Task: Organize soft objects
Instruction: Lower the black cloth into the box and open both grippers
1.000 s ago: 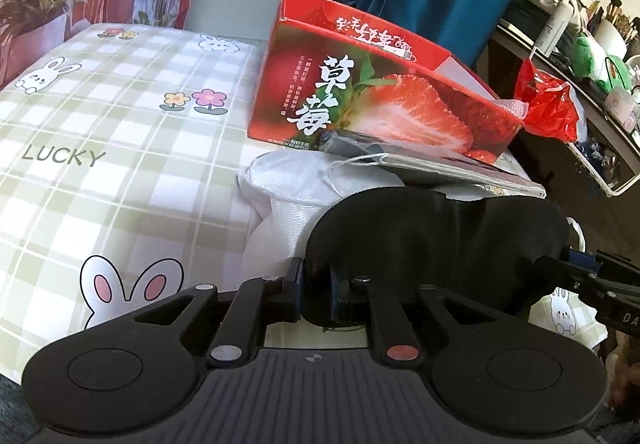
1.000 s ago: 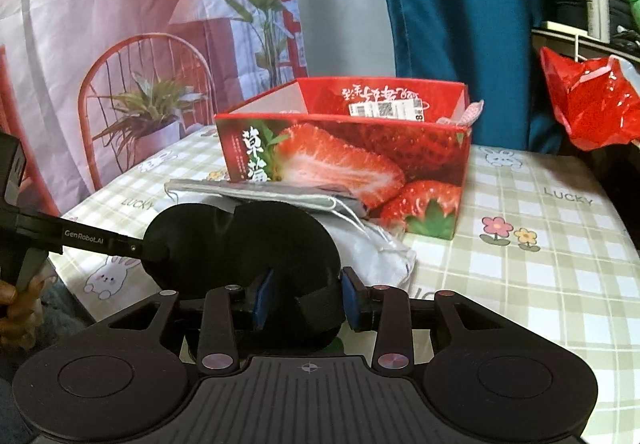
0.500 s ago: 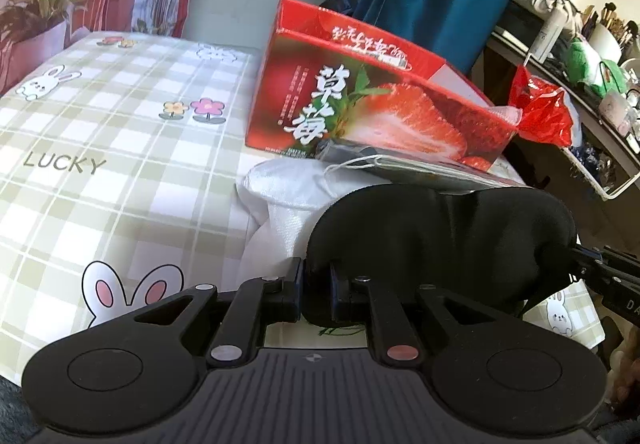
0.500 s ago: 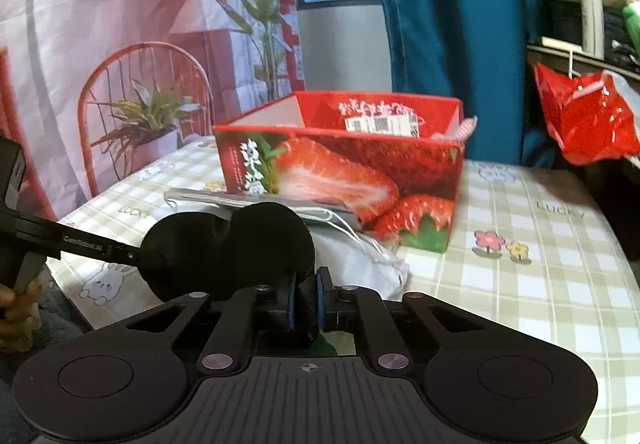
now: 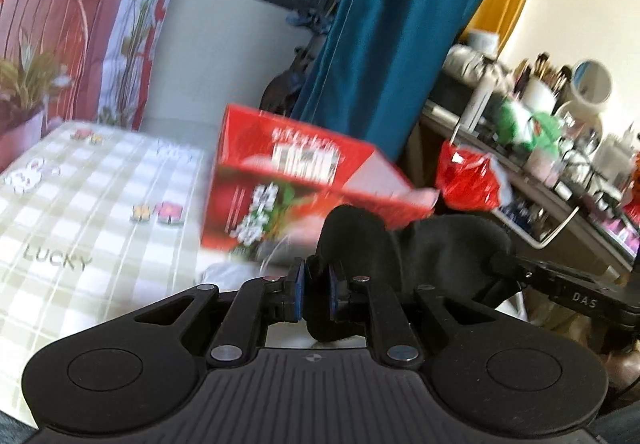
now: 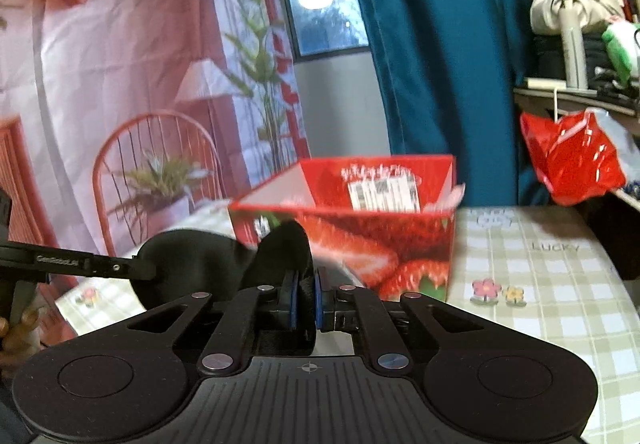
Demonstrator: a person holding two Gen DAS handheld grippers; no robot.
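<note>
Both jaws clamp black eye mask (image 5: 436,248); lifted before strawberry box (image 6: 384,232)

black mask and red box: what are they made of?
Black mask: soft matte fabric, likely padded; it folds and bulges where pinched. Red box: printed glossy cardboard, judging by its stiff flat walls, open top and strawberry print.

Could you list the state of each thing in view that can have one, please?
left gripper: shut on one end of the black eye mask.
right gripper: shut on its other end.
black eye mask: held up between both grippers, sagging.
strawberry box: open on top, upright on the table.
</note>
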